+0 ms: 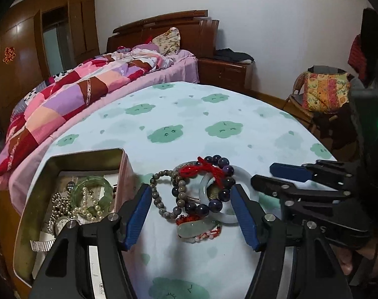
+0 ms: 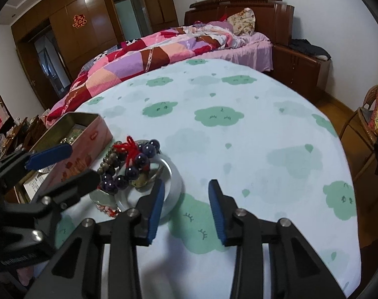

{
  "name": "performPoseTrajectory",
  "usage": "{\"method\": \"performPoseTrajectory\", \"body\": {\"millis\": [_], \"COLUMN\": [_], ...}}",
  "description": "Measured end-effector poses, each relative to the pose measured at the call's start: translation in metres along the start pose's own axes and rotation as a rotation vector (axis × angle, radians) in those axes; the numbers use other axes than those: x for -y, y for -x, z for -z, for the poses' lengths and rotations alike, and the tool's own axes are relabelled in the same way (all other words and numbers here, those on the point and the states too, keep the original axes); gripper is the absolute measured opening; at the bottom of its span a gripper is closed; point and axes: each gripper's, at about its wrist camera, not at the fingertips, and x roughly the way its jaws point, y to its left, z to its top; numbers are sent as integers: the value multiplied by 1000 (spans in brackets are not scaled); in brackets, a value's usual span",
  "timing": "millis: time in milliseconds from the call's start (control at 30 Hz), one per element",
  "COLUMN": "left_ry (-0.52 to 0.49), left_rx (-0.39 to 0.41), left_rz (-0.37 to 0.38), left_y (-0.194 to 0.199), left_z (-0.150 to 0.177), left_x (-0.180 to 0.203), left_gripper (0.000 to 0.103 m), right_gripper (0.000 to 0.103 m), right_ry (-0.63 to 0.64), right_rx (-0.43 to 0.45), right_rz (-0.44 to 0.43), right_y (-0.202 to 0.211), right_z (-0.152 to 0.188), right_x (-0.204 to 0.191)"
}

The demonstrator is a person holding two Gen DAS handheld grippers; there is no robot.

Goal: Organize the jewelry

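A pile of jewelry lies on the cloud-print tablecloth (image 1: pixel 189 114): a dark purple bead bracelet (image 1: pixel 221 194) with red yarn (image 1: pixel 208 168), a grey-brown bead bracelet (image 1: pixel 161 199), a white jade bangle (image 1: pixel 251 194) and a pale green pendant (image 1: pixel 193 228). My left gripper (image 1: pixel 190 194) is open, its jaws on either side of the pile. My right gripper (image 2: pixel 186 186) is open and empty just right of the pile, with the bangle (image 2: pixel 175 182) by its left finger. It also shows in the left wrist view (image 1: pixel 266 174). An open tin box (image 1: pixel 64 159) at the left holds a green bangle (image 1: pixel 91 191), pearls and watches.
A bed with a patchwork quilt (image 1: pixel 71 94) stands beyond the table's left side. A wooden nightstand (image 1: pixel 226 72) is behind the table and a chair with a yellow cushion (image 1: pixel 323 92) at the right. The tin box also shows in the right wrist view (image 2: pixel 84 147).
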Motion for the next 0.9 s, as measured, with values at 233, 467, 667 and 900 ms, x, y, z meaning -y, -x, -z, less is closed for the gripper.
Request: {"method": "performPoseTrajectory", "body": {"millis": [233,467,667,900], "left_ry": [15,-19,-9,13], "left_rx": [-49,-89,-118,-90], "left_rz": [-51,-42,-46,-2], "left_y": [-14,-32,-41,-26], "left_z": [-1,-1,-2,0], "left_x": [-10,0,-5,-10], "left_gripper": [44,39,8,8], "right_gripper": [40,39,29,15], "right_ry": [27,43,70,70], "right_rx": [-4,-18,-50,-36], "right_rz": [8,5,-18,-39], "right_y": [-6,-9,-12,-10], "right_z": [3,3,2,3], "right_x": [-6,-8,-13,-13]}}
